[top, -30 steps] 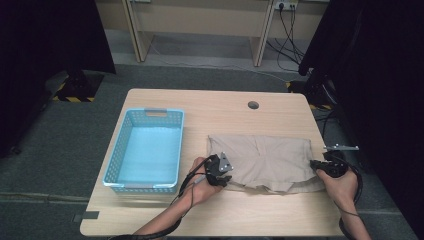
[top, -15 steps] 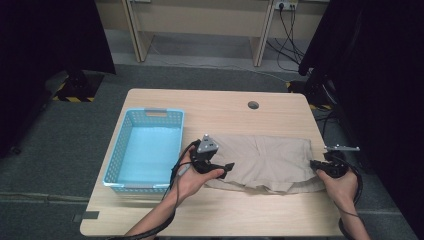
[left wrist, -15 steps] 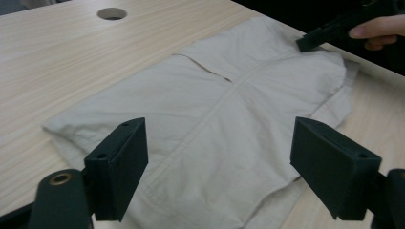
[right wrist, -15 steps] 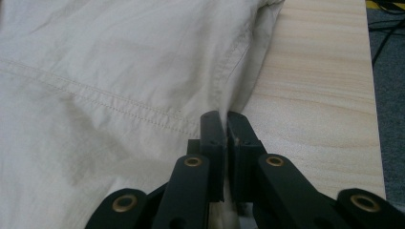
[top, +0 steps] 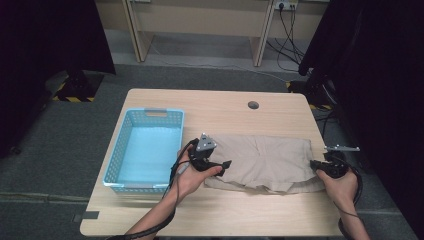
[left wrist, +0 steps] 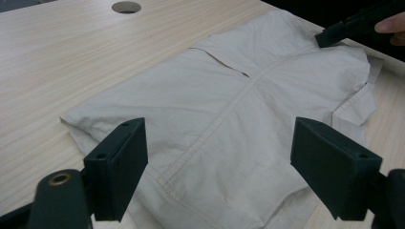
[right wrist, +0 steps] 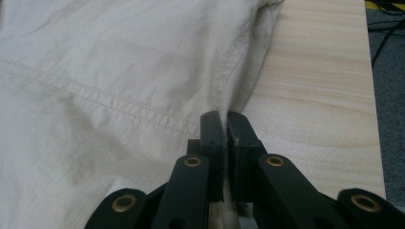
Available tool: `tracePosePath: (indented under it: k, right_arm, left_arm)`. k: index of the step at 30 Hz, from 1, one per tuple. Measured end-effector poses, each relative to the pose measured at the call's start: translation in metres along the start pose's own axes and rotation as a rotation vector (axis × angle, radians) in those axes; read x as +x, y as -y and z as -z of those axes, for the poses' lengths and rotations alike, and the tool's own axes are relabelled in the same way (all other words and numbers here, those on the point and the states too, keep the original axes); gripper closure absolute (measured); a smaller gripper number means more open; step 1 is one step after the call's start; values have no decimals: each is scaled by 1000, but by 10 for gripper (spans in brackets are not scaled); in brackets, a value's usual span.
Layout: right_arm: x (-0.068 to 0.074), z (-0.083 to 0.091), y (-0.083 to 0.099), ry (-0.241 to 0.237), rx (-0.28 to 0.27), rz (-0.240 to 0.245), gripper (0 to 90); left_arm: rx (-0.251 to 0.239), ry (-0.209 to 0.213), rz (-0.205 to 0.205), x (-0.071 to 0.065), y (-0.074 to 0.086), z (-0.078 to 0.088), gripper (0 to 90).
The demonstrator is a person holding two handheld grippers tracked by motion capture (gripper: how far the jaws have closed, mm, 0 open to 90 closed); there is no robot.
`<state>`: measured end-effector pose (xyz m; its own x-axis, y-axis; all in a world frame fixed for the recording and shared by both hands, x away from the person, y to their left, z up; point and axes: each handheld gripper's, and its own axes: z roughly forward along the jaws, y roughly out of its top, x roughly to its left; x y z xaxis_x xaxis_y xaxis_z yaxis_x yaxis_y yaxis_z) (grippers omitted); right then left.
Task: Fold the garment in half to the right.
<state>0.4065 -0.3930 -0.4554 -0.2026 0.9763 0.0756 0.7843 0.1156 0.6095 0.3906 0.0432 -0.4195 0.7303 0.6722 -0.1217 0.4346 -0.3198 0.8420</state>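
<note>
The left gripper (top: 226, 164) has just been opening, its jaws standing apart over the beige garment (top: 265, 161), right of the blue basket (top: 145, 150). The right gripper (right wrist: 225, 125) is clamping the garment's far edge, so refolding seems next.

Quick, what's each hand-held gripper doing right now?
Left hand-held gripper: open, jaws just opened, above the beige garment, holding nothing.
Right hand-held gripper: shut on the garment's edge.

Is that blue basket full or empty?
Empty. In the high view the basket shows its bare blue floor with nothing in it; the beige cloth lies beside it on the table.
</note>
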Motion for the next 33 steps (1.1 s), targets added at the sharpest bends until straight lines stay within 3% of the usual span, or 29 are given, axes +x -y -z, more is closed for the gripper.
tracePosePath:
  k: [7,14,20,22,27,33]
  right_arm:
    - [-1,0,0,-7,-4,-5,862]
    - [-1,0,-1,-4,4,-6,863]
    - [-1,-1,-1,-4,1,-8,861]
    - [-1,0,-1,-5,2,-7,861]
    - [-1,-1,-1,-4,-1,1,860]
    - [-1,-1,-1,-3,0,1,859]
  left_arm:
    - [24,-14,3,4,0,-10,194]
    - [61,-74,8,15,2,-27,207]
    - [113,-115,26,26,4,-44,218]
    - [139,-136,10,28,6,-47,221]
    - [188,-168,16,29,12,-51,224]
    - [236,-171,26,32,20,-54,237]
